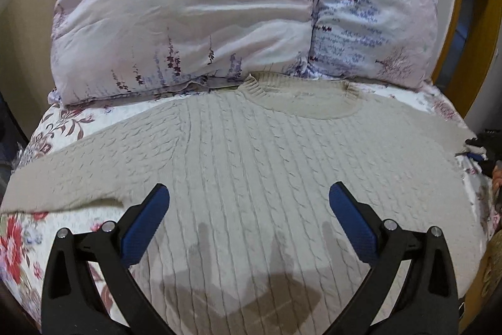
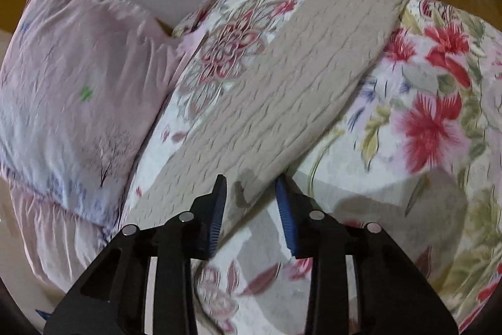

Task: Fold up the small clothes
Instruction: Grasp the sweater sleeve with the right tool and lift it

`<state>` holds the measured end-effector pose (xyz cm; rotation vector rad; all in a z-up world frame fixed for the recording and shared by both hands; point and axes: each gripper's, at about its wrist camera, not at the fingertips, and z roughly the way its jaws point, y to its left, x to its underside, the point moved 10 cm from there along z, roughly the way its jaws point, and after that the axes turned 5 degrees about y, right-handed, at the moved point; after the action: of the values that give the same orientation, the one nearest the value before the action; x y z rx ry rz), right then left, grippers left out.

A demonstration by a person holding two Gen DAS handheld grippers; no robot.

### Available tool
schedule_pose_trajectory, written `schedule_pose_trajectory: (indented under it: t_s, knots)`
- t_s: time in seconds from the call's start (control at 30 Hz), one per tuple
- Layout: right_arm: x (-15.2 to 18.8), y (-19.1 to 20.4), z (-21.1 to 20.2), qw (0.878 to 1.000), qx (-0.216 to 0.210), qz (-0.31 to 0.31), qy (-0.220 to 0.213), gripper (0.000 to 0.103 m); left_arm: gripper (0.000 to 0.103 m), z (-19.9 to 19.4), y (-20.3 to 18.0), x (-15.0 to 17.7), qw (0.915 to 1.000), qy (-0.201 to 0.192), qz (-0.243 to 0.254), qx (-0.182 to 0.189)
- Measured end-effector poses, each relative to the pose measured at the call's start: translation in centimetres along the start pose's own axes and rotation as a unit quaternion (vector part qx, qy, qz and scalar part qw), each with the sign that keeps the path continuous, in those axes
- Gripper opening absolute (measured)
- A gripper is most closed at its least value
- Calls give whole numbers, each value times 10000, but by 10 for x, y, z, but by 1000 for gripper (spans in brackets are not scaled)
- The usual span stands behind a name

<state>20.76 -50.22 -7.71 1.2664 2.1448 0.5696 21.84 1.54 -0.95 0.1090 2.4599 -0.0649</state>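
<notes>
1. While the sweater point(image 1: 251, 165) lies flat on the bed point(image 1: 28, 237), the left claw point(image 1: 249, 197) hovers wide open, empty.
2. Right claw point(image 2: 251, 189): part open, empty, straddling the sleeve point(image 2: 301, 83) edge.
3. Soft, limp knit; probably best gripped at the cuff.

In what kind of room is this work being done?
Most likely a bedroom: a beige cable-knit sweater lies spread on a floral quilted bedcover, with a pale pink flowered pillow at its head.

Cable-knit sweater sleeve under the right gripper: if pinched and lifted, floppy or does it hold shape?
Likely floppy: the sleeve lies limp, following the floral bedspread. Its thick cable knit should pinch easily and probably not slip between the open right gripper fingers. It would probably drag the sweater body, since they're joined.
</notes>
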Motion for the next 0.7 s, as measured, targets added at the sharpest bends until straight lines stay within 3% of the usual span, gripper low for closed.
schedule_pose_trajectory:
  t_s: [0.17,0.37,0.53,0.7]
  knots:
    - [-17,-14,-5,9992,183,120,-340,23,101,20,3,-9,9998,131,-99,69]
    - [-24,-13,-8,9963,537,-263,-612,11,101,36,10,-17,9968,211,-547,541]
    - [-19,41,-31,9822,596,-1322,-1190,10,101,39,8,-29,9961,60,-519,705]
    - [37,128,-41,9615,-169,-2513,-1103,10,101,40,6,-37,9941,-47,-574,918]
